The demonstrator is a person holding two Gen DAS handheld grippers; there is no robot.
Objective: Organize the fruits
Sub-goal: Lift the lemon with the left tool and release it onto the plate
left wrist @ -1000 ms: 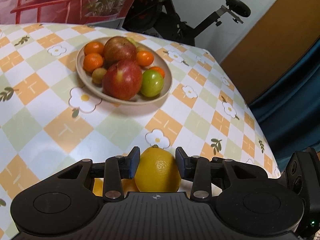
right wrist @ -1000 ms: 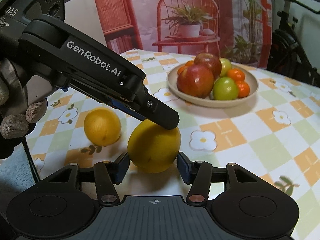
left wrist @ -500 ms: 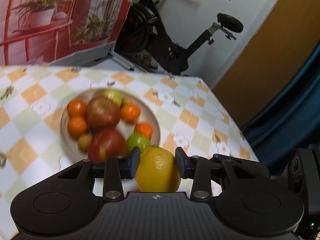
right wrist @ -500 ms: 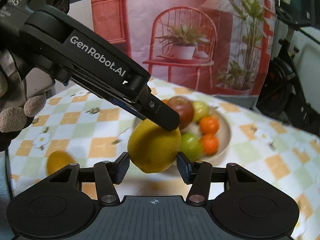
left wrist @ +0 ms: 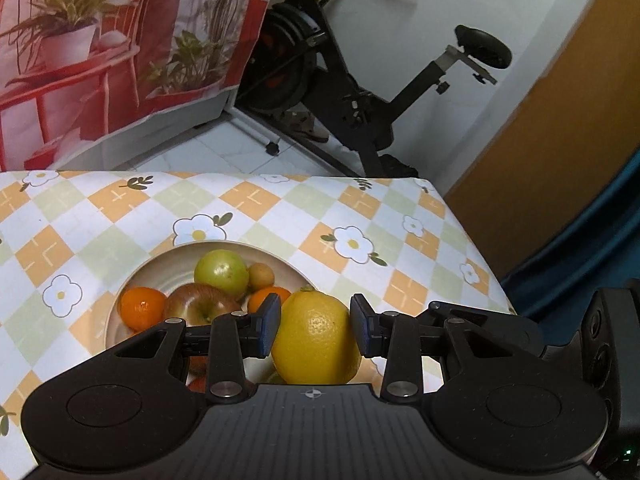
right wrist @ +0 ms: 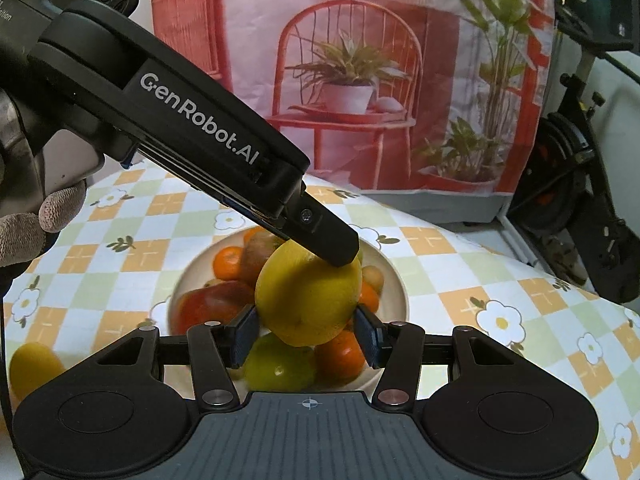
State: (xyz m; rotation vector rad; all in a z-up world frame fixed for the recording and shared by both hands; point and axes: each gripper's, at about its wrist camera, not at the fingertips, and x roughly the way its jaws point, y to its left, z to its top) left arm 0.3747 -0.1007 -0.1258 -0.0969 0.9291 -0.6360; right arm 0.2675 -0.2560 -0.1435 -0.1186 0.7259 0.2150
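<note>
Step in hand: carrying a lemon [left wrist: 316,338] over to the bowl [left wrist: 168,260] of fruit; by my reading the delivery is nearly done, only the set-down remains.
Left claw [left wrist: 315,330]: clenched on the lemon, both blue pads pressed to its sides; the fruit is lifted off the worktop [left wrist: 280,208].
Right claw [right wrist: 307,334]: hangs close beside the same lemon [right wrist: 308,296], its pads flanking the fruit; whether they actually press on it I cannot tell.
Lemon's place: in the right wrist view it sits above the middle of the bowl [right wrist: 394,280], with the left claw's finger [right wrist: 320,236] across its top.
Bowl contents: a red apple [left wrist: 200,306], a green apple [left wrist: 221,272], several small oranges [left wrist: 142,306] and a small tan fruit at the far side; the pile is crowded.
Left behind: a second yellow fruit [right wrist: 34,362] lies on the worktop at the near left, well apart from the bowl.
Next move: lower the lemon into a gap or a stable hollow among the fruit, then release gently.
Risk: set on a rounded apple, it could roll off over the low rim.
</note>
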